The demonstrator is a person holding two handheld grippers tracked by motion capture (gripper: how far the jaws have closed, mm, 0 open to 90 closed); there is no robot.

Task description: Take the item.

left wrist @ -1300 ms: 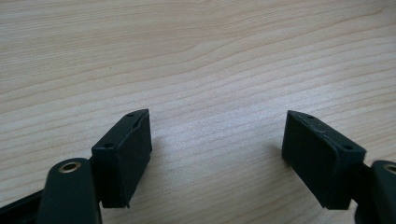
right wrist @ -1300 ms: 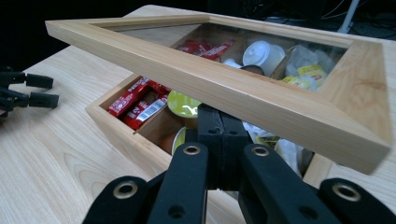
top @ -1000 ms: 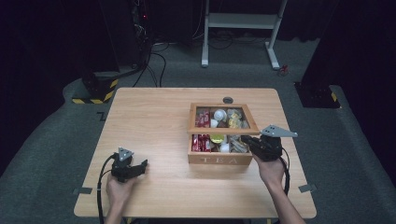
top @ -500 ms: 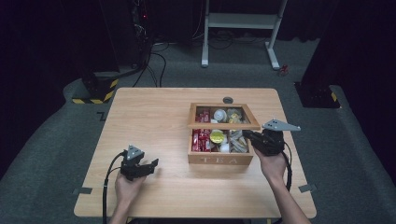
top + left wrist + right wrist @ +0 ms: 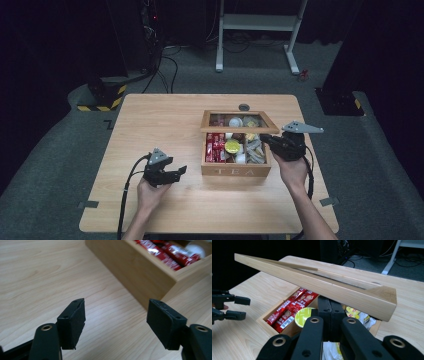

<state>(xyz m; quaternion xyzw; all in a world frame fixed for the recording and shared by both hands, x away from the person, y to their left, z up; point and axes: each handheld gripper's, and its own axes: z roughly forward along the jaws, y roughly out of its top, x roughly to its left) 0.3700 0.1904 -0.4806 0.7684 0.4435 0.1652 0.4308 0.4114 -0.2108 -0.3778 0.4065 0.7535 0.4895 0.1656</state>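
A wooden tea box point(image 5: 236, 170) marked TEA stands right of the table's middle. Its glass-windowed lid point(image 5: 239, 129) is tilted partly up, hinged at the far side. My right gripper point(image 5: 267, 141) is shut, its tips under the lid's raised front edge point(image 5: 324, 287); nothing is pinched between them point(image 5: 330, 302). Inside lie red sachets point(image 5: 289, 308), a yellow-topped pod point(image 5: 303, 315) and several pale packets. My left gripper point(image 5: 180, 171) hovers open just left of the box, pointing at its near corner point(image 5: 160, 282), jaws wide apart point(image 5: 116, 325) over bare wood.
A small dark round disc point(image 5: 244, 107) lies on the table point(image 5: 150, 120) behind the box. The left gripper's cable point(image 5: 127, 185) trails off the near edge. A white desk frame point(image 5: 255, 22) and black equipment stand on the floor beyond.
The right gripper has risen and drawn back to the right, tilting the lid higher. The left gripper has moved right, toward the box.
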